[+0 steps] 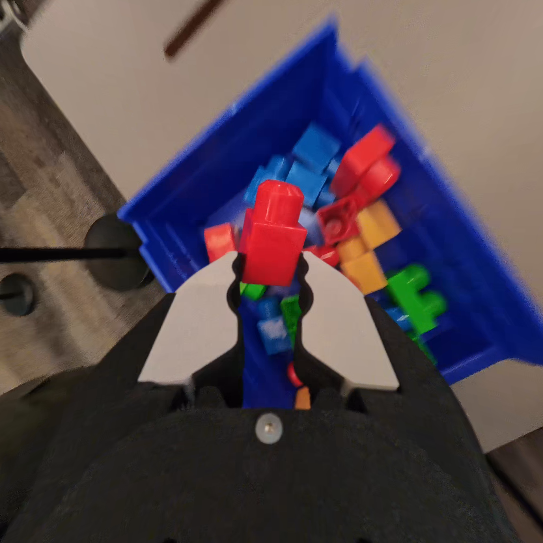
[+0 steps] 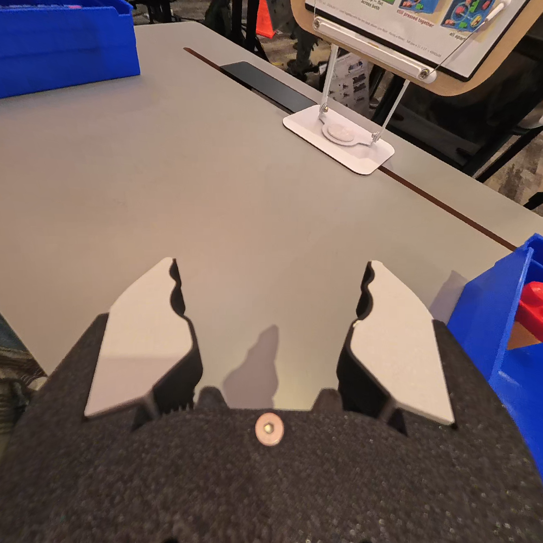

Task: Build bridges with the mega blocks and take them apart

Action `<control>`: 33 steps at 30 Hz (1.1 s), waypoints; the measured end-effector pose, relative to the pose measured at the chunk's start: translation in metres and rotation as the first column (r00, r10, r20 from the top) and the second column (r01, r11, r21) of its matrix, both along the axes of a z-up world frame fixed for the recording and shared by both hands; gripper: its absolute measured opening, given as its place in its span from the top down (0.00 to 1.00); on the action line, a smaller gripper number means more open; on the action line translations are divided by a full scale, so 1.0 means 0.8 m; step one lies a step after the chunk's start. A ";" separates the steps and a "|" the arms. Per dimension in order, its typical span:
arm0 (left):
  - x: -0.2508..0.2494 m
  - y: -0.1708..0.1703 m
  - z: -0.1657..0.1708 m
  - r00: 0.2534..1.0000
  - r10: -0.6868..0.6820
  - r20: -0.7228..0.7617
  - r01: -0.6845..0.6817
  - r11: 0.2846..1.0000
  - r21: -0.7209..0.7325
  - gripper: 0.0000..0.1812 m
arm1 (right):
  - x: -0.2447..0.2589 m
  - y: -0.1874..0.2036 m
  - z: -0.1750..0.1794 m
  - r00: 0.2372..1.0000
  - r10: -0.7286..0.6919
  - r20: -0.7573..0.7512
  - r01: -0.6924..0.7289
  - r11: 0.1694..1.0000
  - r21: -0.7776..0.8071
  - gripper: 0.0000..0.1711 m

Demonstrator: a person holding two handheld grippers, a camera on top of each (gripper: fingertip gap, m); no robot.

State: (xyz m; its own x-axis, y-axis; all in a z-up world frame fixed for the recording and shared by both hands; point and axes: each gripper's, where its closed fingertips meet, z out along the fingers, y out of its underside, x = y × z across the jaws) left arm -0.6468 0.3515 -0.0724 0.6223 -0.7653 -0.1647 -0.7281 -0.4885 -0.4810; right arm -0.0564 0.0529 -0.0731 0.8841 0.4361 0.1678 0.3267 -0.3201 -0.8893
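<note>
My left gripper (image 1: 269, 258) is shut on a red single-stud block (image 1: 271, 235) and holds it above a blue bin (image 1: 188, 188). The bin holds several loose blocks: blue (image 1: 314, 158), red (image 1: 367, 161), orange (image 1: 373, 229) and green (image 1: 414, 296). The view is motion-blurred. My right gripper (image 2: 270, 267) is open and empty, low over the bare grey table (image 2: 205, 176). A blue bin (image 2: 496, 338) at the right edge of the right wrist view shows a red block (image 2: 531, 308) inside.
Another blue bin (image 2: 64, 50) stands at the table's far left. A white stand (image 2: 340, 141) holding a picture board (image 2: 411, 38) sits at the far edge. A dark slot (image 2: 267, 85) runs along that edge. Floor and chair legs lie beyond.
</note>
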 end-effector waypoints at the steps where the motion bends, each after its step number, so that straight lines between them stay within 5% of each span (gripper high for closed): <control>1: 0.019 0.000 0.019 0.995 0.005 0.099 -0.007 1.000 0.028 0.80 | 0.000 -0.001 0.000 1.000 0.006 -0.013 -0.006 1.000 0.000 0.33; 6: 0.130 -0.027 0.093 0.890 -0.126 0.437 0.071 0.987 0.141 0.80 | -0.005 -0.003 0.000 0.998 0.048 -0.049 -0.047 0.999 0.005 0.33; 14: 0.282 -0.074 0.094 0.741 -0.285 0.608 0.233 0.958 0.165 0.80 | -0.022 0.008 0.001 0.991 0.122 -0.047 -0.123 0.992 -0.007 0.34; 25: 0.435 -0.097 -0.037 0.694 -0.359 0.624 0.430 0.902 0.042 0.80 | -0.050 0.012 -0.017 0.983 0.174 -0.056 -0.176 0.983 -0.049 0.34; 33: 0.459 -0.104 -0.112 0.745 -0.394 0.538 0.519 0.849 -0.096 0.80 | -0.053 0.009 -0.026 0.982 0.184 -0.044 -0.187 0.979 -0.076 0.33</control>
State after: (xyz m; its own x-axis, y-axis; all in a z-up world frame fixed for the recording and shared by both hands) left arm -0.2794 0.2687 -0.1620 0.1355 -0.9532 0.2702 -0.5941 -0.2964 -0.7478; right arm -0.0991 0.0604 -0.0940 0.7917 0.6035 0.0945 0.3543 -0.3276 -0.8759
